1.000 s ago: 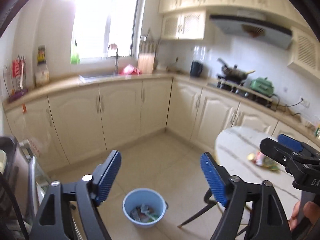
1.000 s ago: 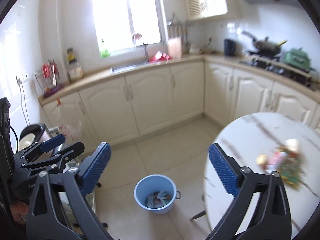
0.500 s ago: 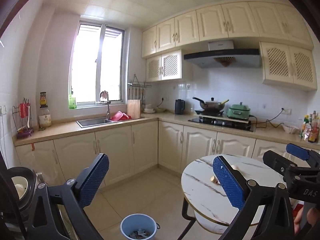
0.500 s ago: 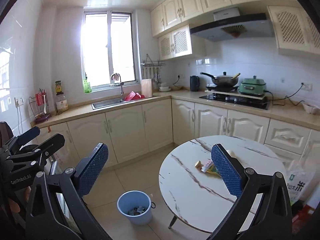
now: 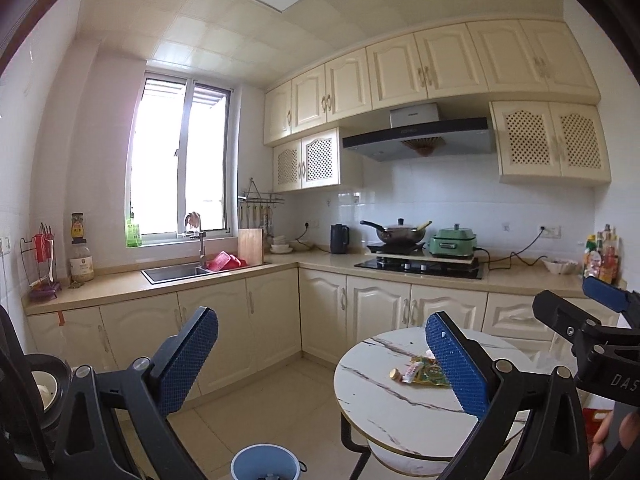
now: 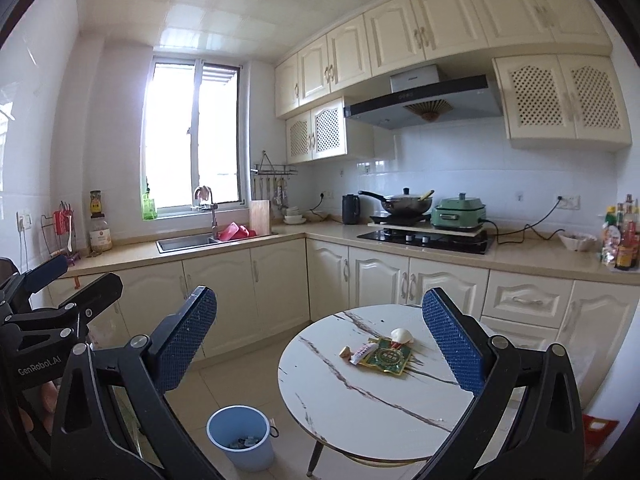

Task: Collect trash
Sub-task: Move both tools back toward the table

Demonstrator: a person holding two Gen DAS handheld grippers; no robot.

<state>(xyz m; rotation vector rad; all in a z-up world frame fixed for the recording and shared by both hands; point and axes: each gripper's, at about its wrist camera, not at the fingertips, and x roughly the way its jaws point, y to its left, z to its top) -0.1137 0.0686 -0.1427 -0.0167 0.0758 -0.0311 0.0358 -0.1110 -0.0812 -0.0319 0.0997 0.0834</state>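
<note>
A round white marble table [image 6: 360, 392] holds a small heap of trash: a green and gold wrapper [image 6: 386, 358], a small pink and white packet [image 6: 363, 353], a tan cap [image 6: 345, 351] and a crumpled white piece [image 6: 401, 335]. The same trash [image 5: 424, 372] shows in the left wrist view on the table [image 5: 384, 404]. A blue bin [image 6: 240, 436] with some trash inside stands on the floor left of the table; its rim shows in the left wrist view [image 5: 266, 462]. My left gripper [image 5: 322, 354] and right gripper [image 6: 320, 340] are both open, empty and held well back from the table.
Cream cabinets and a counter run along the back, with a sink [image 6: 186, 242], a hob with a wok [image 6: 404, 202] and a green cooker [image 6: 460, 212]. Sauce bottles [image 6: 624, 236] stand at the far right. A dark appliance [image 5: 40, 388] stands at the left.
Both cameras have tilted up and pulled back from the bin and floor. The whole kitchen and table now show. Both grippers stayed open.
</note>
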